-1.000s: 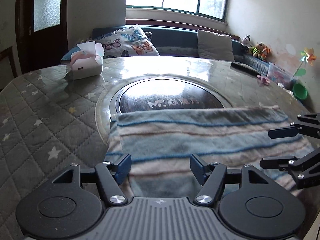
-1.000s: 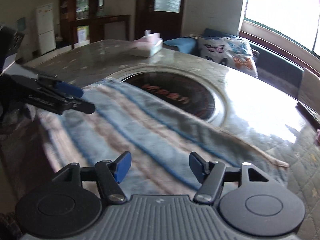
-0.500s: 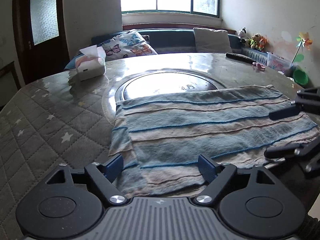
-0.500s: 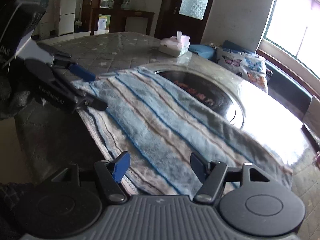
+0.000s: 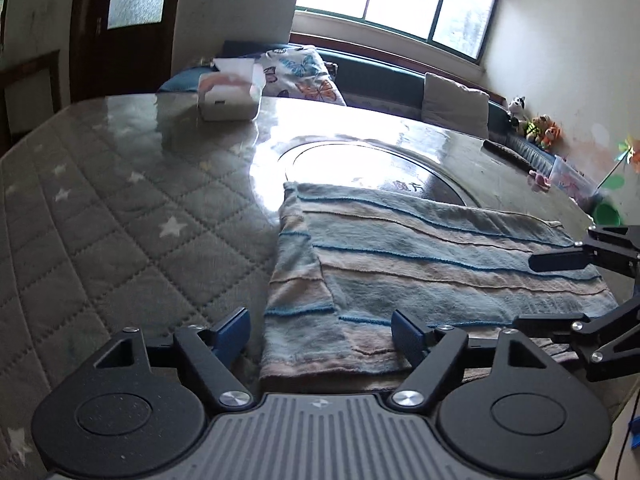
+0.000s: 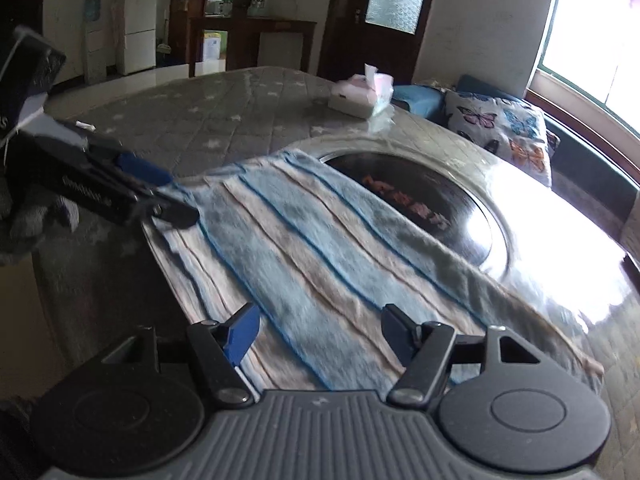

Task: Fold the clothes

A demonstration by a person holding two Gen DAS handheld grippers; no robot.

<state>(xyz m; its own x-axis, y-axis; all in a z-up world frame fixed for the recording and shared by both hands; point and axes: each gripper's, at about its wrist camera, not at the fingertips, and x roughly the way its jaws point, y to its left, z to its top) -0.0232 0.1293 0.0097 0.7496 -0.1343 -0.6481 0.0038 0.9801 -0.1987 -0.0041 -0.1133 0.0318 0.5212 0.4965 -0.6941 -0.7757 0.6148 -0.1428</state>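
Observation:
A blue, grey and pink striped cloth (image 5: 420,264) lies flat on the round table, folded over so a lower layer shows along its left side. It also shows in the right wrist view (image 6: 320,264). My left gripper (image 5: 320,330) is open and empty just above the cloth's near left corner. My right gripper (image 6: 320,330) is open and empty over the cloth's near edge. The right gripper's fingers (image 5: 560,260) show at the right of the left wrist view, the left gripper (image 6: 160,196) at the left of the right wrist view.
The table has a quilted star-pattern cover (image 5: 100,216) under glass and a dark round inset (image 5: 360,164) behind the cloth. A tissue box (image 5: 228,96) stands at the far left. A dark remote (image 5: 506,154) lies far right. A sofa with cushions (image 5: 304,68) is behind.
Both grippers have drawn back toward the cloth's near edge and the left one has swung left. The cloth lies as before. Both stay open.

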